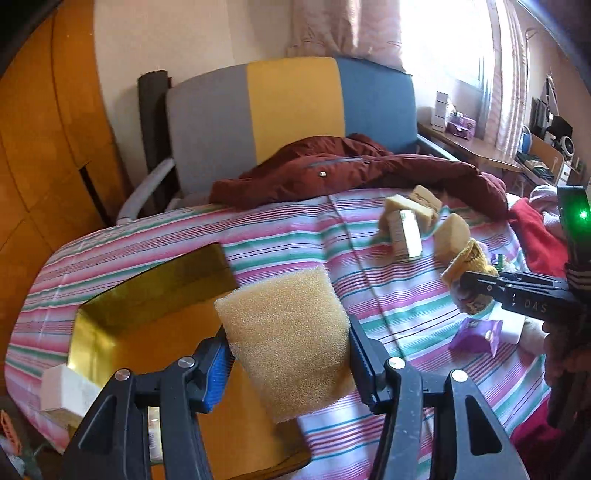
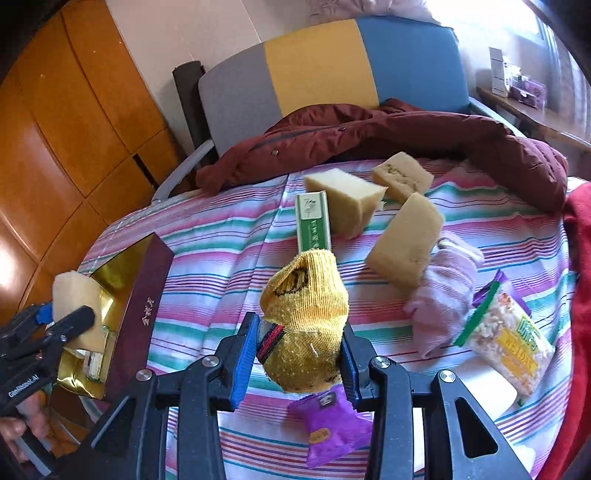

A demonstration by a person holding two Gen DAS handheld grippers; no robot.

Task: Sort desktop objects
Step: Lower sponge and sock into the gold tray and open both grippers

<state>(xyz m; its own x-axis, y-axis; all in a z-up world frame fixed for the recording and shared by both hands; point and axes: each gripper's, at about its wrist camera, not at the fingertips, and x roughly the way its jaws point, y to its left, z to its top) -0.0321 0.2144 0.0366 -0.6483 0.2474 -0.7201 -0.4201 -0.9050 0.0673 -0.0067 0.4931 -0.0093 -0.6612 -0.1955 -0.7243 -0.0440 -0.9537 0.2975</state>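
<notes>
L gripper (image 1: pixel 288 363) pinching sponge (image 1: pixel 291 339) over gold box (image 1: pixel 110 317) rim, R gripper (image 2: pixel 295 354) pinching yellow sock (image 2: pixel 306 325)

maroon jacket (image 2: pixel 388 129) | striped chair (image 1: pixel 258 110) | wooden wardrobe (image 2: pixel 55 110) | curtain (image 1: pixel 347 26)

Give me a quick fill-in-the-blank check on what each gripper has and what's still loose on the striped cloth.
1. The left gripper is shut on a ____.
2. The right gripper is shut on a yellow ____.
3. The gold-lined box lies on the striped cloth with its lid ____.
4. The purple packet lies on the cloth just ____ the held sock.

Missing words: sponge; sock; off; below
</notes>
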